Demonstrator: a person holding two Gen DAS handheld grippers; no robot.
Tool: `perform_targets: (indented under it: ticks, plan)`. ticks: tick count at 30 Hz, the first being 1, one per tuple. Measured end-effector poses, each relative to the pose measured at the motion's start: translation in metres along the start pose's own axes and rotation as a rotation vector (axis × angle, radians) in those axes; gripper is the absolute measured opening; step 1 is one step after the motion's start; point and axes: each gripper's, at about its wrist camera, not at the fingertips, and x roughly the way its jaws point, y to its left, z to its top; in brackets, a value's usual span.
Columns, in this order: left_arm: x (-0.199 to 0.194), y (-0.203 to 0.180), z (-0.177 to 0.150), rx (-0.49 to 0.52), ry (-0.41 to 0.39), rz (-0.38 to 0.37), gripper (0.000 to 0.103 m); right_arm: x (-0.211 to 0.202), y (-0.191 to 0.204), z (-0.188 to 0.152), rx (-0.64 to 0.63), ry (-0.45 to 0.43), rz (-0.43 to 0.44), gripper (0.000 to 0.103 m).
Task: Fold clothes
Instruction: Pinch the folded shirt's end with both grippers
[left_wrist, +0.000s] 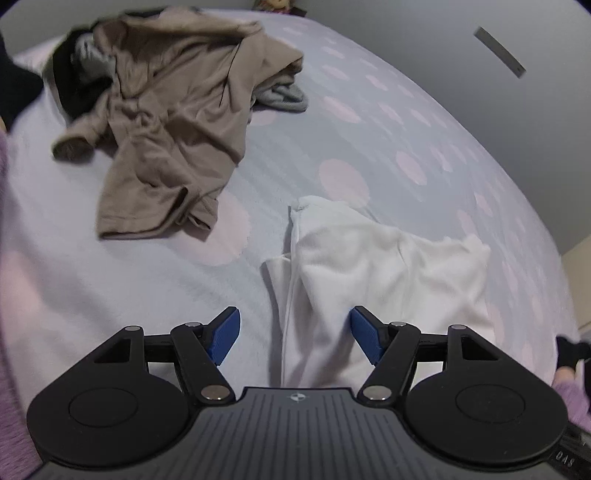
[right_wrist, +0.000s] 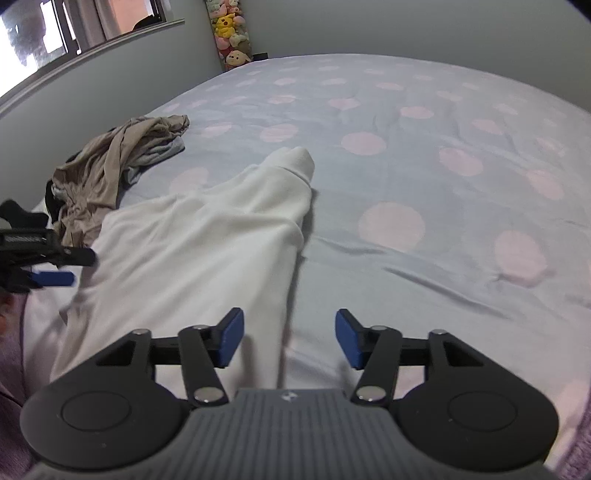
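Spotted bed (right_wrist: 443, 221) carries your white garment (right_wrist: 192, 243); both grippers' jaws gape empty, 1 fold laid; regrip its near edge next.

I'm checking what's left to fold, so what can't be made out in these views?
- Near end of the white garment: left wrist view, hidden behind the left hand-held gripper.
- Dark and grey clothes: mostly buried under the beige shirt.
- Plush toys: right wrist view, small.
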Motion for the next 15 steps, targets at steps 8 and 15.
perform_targets:
  ticks: [8, 15]
  plan:
    - [0.026, 0.012, 0.008, -0.031, -0.006, -0.054, 0.066, 0.028, -0.009, 0.026, 0.076, 0.017, 0.047, 0.063]
    - [0.037, 0.007, 0.007, 0.009, -0.056, -0.102, 0.060, 0.058, -0.015, 0.045, 0.121, 0.033, 0.078, 0.063]
